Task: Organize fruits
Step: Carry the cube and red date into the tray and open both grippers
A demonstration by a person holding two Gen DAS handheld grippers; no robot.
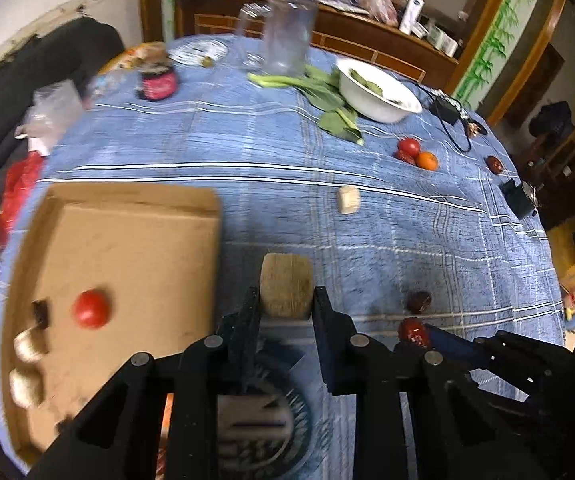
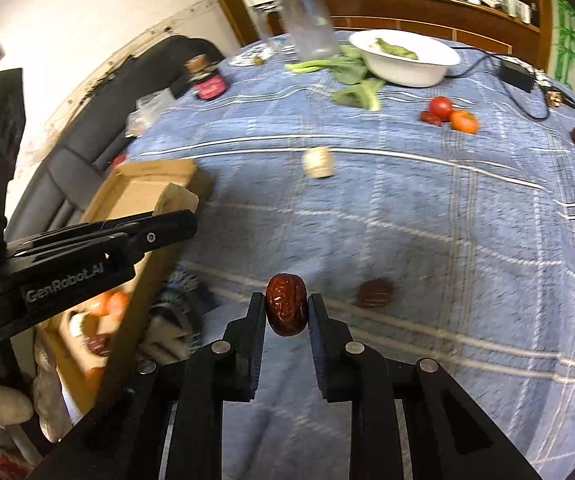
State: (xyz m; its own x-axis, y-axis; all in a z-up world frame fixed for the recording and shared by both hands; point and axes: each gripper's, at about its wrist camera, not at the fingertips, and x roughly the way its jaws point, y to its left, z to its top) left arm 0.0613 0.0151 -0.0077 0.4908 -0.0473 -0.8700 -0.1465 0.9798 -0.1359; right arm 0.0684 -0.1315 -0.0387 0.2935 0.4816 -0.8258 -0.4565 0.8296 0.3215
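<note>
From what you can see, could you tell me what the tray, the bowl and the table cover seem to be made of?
Tray: plain brown cardboard, matte, with folded-up edges. Bowl: smooth glossy white, probably ceramic or plastic; the look leaves that open. Table cover: woven fabric, matte blue with pale plaid lines, and it drapes over the round edge.

Worktop cloth (image 1: 247, 184): blue with white plaid lines. Box (image 1: 135, 248): plain brown cardboard. Tomato (image 1: 91, 308) inside: red. Date (image 2: 286, 305): dark glossy red-brown. Bowl (image 1: 379, 98): white. Greens (image 1: 327, 96): green. Orange (image 1: 426, 161): orange. Both sets of jaws: black.
</note>
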